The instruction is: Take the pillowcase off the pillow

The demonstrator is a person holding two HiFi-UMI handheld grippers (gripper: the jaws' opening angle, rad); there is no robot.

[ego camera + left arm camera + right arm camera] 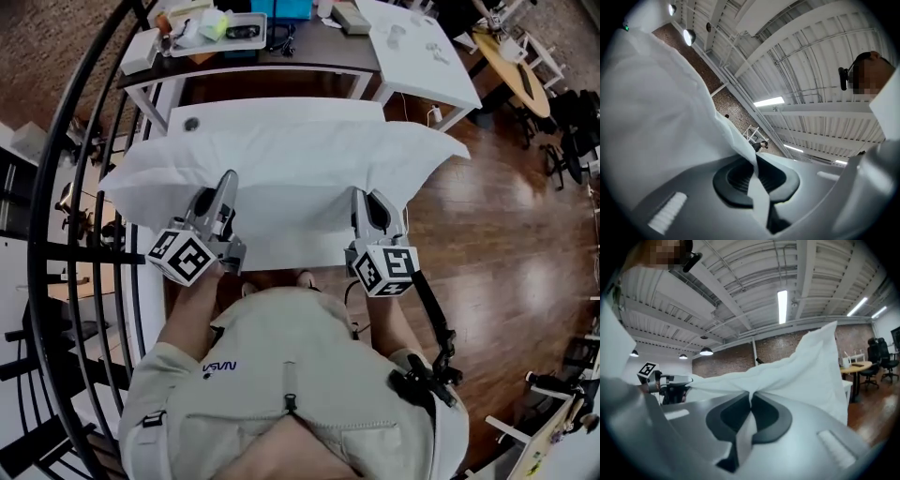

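While left gripper (pixel 228 178) and right gripper (pixel 367 197) clamp its edge, the pillowcase (pixel 291 155) looks full.

Railing (pixel 39 202) l., pillow (pixel 281 159) ahead; floor (pixel 506 216) free rt.

The pillowcase (pixel 291 178) lying across the table (pixel 281 255), left gripper (pixel 228 180) gripping its seven o'clock edge, right gripper (pixel 371 202) gripping at five, desk (pixel 309 52) standing behind at twelve, round table (pixel 516 70) at two, railing (pixel 66 187) curving at nine.
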